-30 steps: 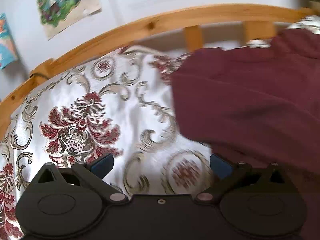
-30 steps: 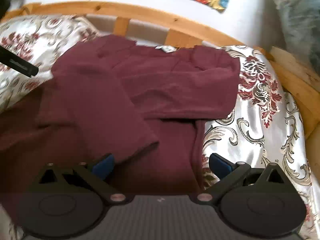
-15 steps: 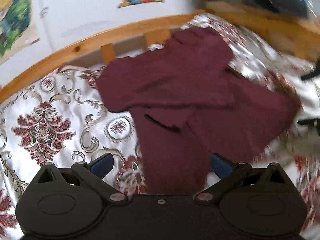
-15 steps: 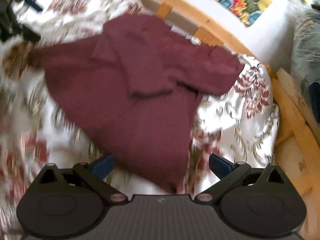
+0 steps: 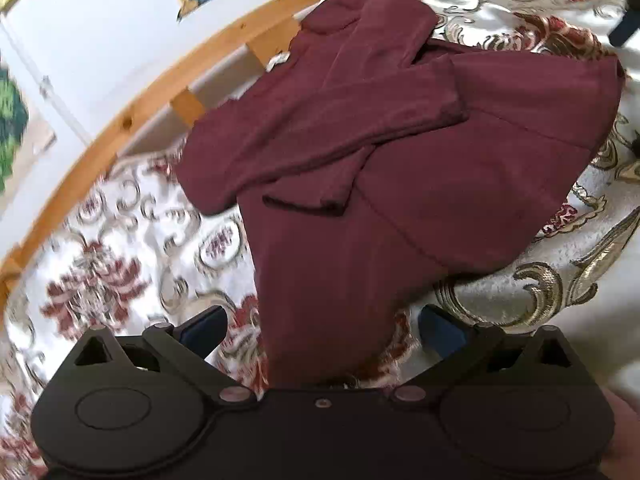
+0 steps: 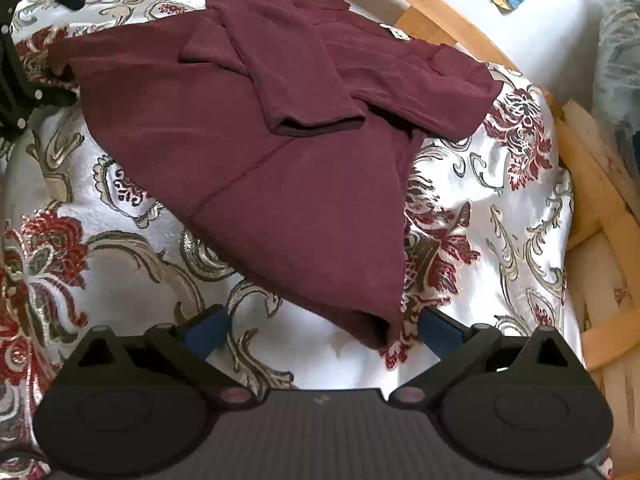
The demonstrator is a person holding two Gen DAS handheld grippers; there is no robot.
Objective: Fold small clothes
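Observation:
A maroon long-sleeved top (image 5: 400,152) lies on the floral bedspread with both sleeves folded across its body. It also shows in the right wrist view (image 6: 280,120). My left gripper (image 5: 322,330) is open, with the top's lower corner lying between its blue-padded fingers. My right gripper (image 6: 322,328) is open, with the other lower corner just in front of its right finger. Neither gripper holds the cloth.
The white bedspread (image 6: 500,208) with red and gold flowers covers the bed. A curved wooden bed rail (image 5: 132,120) runs along the far side below a white wall with posters. The rail also shows on the right (image 6: 600,184). The left gripper shows dark at the top left (image 6: 16,72).
Both grippers pulled back and toward the top's lower hem; the views swung from the sleeve area until the whole top shows. Both stayed open.

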